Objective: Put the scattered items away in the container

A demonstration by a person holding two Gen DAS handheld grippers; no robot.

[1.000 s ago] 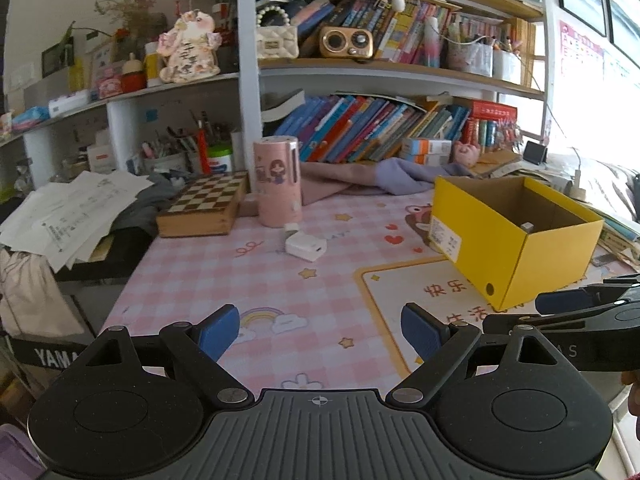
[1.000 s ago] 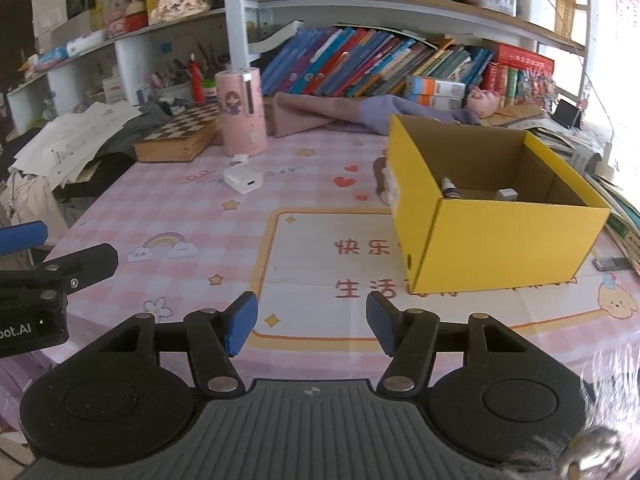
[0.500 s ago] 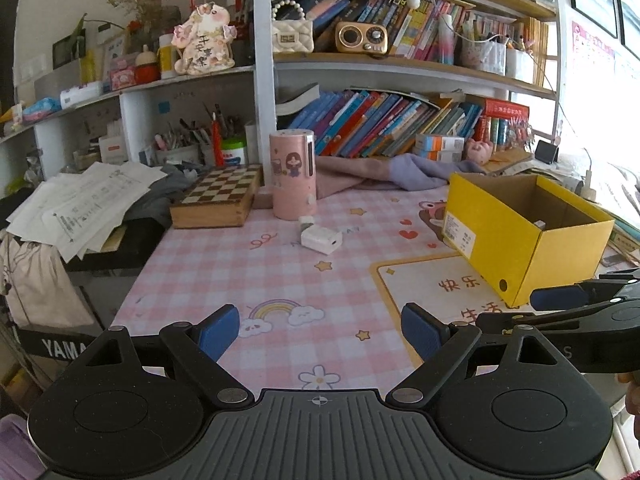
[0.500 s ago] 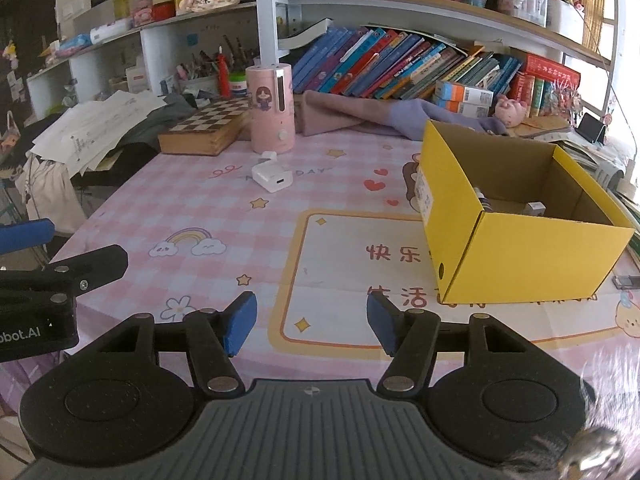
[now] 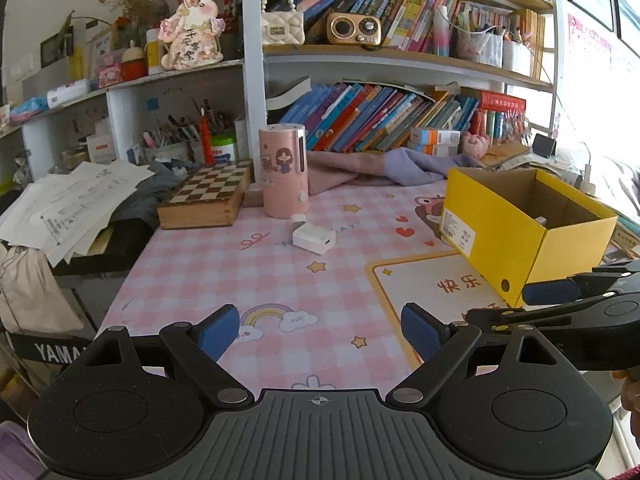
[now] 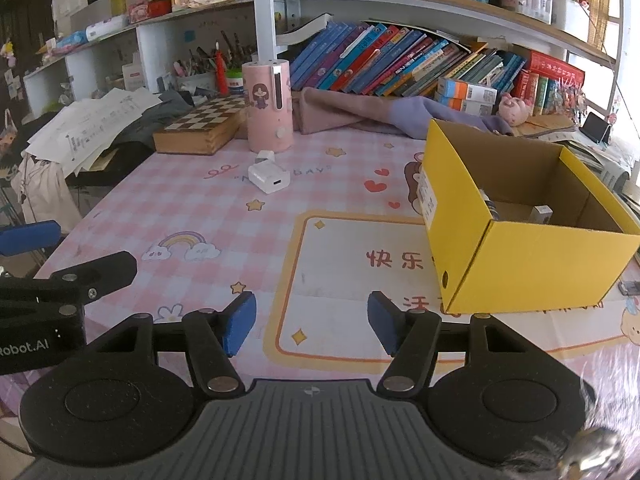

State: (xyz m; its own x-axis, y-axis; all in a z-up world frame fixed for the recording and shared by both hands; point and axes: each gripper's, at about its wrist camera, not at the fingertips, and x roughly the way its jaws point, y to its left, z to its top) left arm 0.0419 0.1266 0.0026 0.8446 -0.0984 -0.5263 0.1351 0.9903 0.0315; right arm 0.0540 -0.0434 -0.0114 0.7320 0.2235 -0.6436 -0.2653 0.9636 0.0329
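Both grippers spread wide and empty, hovering over the bench.
White charger (image 5: 314, 237) lying near pink cup (image 5: 283, 171), well apart from yellow box (image 6: 524, 216); could tip cup during reach.

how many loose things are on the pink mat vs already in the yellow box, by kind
white charger blocks on the pink checked mat: 2
small items visible inside the yellow cardboard box: 2
pink cylindrical holder standing on the mat: 1
total: 5
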